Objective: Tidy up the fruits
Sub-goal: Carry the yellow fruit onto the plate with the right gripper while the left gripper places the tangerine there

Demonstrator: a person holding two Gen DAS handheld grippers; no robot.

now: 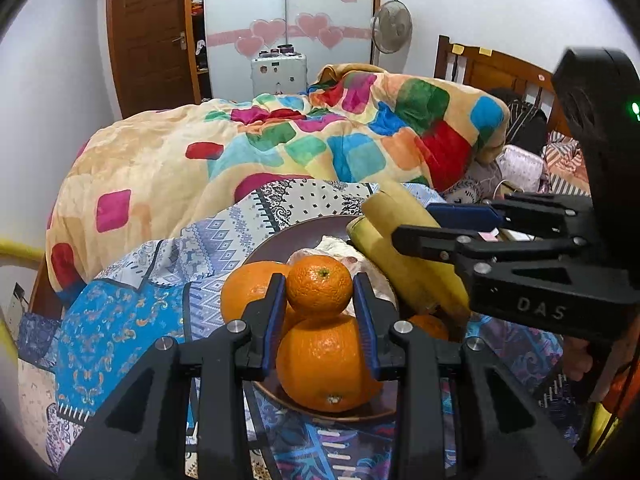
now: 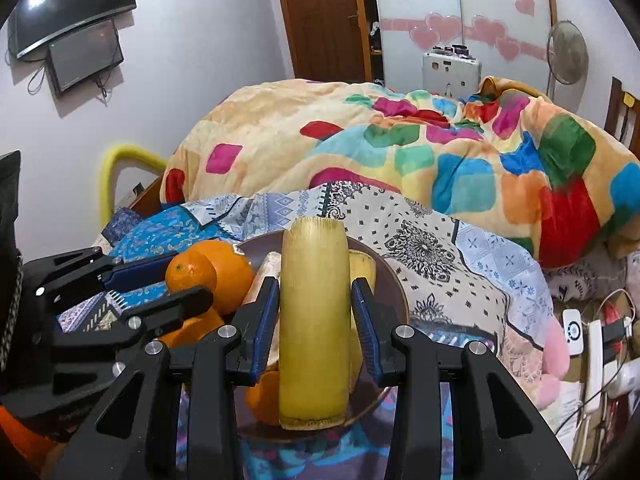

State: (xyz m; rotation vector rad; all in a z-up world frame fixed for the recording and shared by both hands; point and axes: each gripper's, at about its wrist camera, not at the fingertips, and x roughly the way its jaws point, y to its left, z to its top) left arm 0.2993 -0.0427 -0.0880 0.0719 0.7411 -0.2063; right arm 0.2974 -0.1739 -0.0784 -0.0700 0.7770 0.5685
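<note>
A dark brown plate on the patterned bedsheet holds several oranges and yellow cane pieces. My left gripper is shut on a small orange, just above a large orange and beside another. My right gripper is shut on a long yellow cane piece over the plate; from the left wrist view it comes in from the right. The left gripper with its orange shows at left in the right wrist view.
A colourful quilt is heaped behind the plate. A wooden headboard stands at the right, with a fan and wardrobe behind. Cables and small devices lie at the bed's right side. A yellow rail is at left.
</note>
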